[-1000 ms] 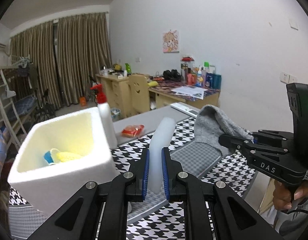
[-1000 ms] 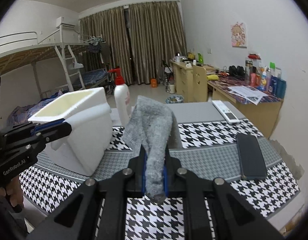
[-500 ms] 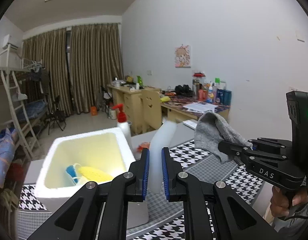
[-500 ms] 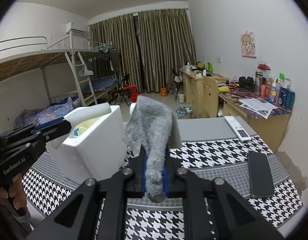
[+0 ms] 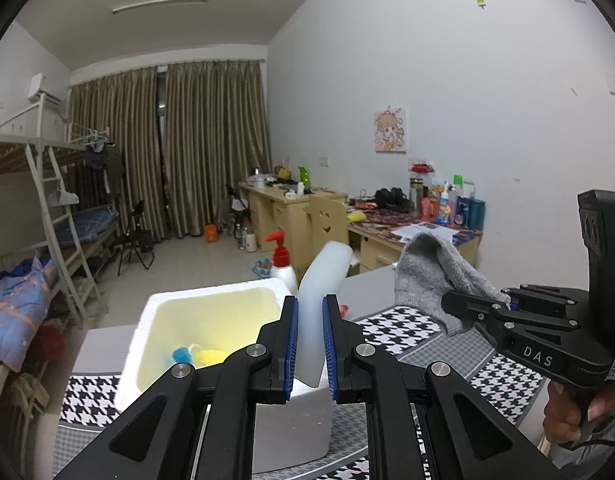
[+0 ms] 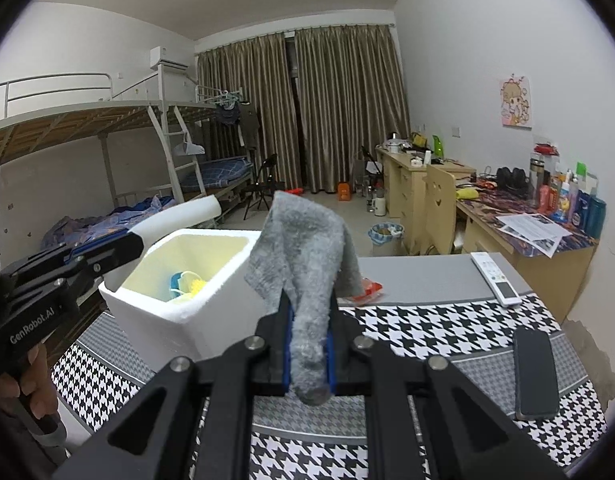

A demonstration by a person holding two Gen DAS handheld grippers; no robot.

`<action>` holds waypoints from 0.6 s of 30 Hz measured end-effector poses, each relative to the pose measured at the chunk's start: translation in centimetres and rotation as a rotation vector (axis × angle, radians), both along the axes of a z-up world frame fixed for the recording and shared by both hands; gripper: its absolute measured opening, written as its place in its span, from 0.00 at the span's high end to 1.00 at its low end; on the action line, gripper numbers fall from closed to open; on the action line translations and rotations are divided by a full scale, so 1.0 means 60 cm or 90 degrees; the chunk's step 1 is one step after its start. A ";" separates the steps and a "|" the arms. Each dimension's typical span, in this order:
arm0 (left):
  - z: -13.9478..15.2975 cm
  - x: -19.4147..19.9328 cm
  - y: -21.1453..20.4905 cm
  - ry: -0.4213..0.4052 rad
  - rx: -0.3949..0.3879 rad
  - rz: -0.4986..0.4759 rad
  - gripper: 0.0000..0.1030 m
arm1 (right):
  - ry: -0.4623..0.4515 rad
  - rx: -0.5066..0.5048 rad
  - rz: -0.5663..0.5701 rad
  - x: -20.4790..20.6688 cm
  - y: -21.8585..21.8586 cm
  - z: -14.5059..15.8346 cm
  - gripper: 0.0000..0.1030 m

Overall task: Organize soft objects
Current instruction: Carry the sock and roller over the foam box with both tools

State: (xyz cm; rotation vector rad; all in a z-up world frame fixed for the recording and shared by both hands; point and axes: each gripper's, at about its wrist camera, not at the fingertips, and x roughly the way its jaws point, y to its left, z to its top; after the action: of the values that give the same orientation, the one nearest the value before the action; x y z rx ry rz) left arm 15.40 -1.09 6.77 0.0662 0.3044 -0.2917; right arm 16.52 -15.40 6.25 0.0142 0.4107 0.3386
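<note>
My left gripper (image 5: 309, 320) is shut on a white foam piece (image 5: 323, 276) that sticks up and curves over the near right corner of the white foam box (image 5: 211, 292). Blue and yellow soft items (image 5: 195, 356) lie inside the box. My right gripper (image 6: 309, 320) is shut on a grey sock (image 6: 307, 240), which drapes over its fingers just right of the foam box (image 6: 187, 312). In the left wrist view the right gripper (image 5: 473, 304) holds the grey sock (image 5: 431, 276) in the air to the right. In the right wrist view the left gripper (image 6: 127, 240) carries the foam piece (image 6: 179, 216) beside the box's left rim.
A pump bottle with a red top (image 5: 282, 264) stands behind the box. On the houndstooth mat (image 6: 427, 320) lie a red packet (image 6: 367, 290), a white remote (image 6: 495, 278) and a dark phone (image 6: 535, 372) near the right edge. A hand (image 6: 31, 384) grips the left handle.
Both grippers have risen with their loads and now look down more into the foam box. The box sits lower in both views, and its inside shows more.
</note>
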 end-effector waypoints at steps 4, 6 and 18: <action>0.005 -0.002 0.017 -0.007 -0.005 0.022 0.87 | 0.004 -0.003 0.007 0.010 0.012 0.002 0.84; 0.008 -0.002 0.023 -0.013 -0.002 0.034 0.87 | 0.001 -0.008 0.007 0.014 0.017 0.003 0.84; 0.013 0.001 0.064 -0.027 0.004 0.095 0.87 | 0.002 -0.015 0.053 0.031 0.075 0.012 0.84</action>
State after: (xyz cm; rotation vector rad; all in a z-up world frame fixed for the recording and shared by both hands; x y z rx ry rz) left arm 15.45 2.76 7.53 0.0551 0.2667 -0.1411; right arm 18.38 -10.89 6.94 -0.0262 0.4193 0.4154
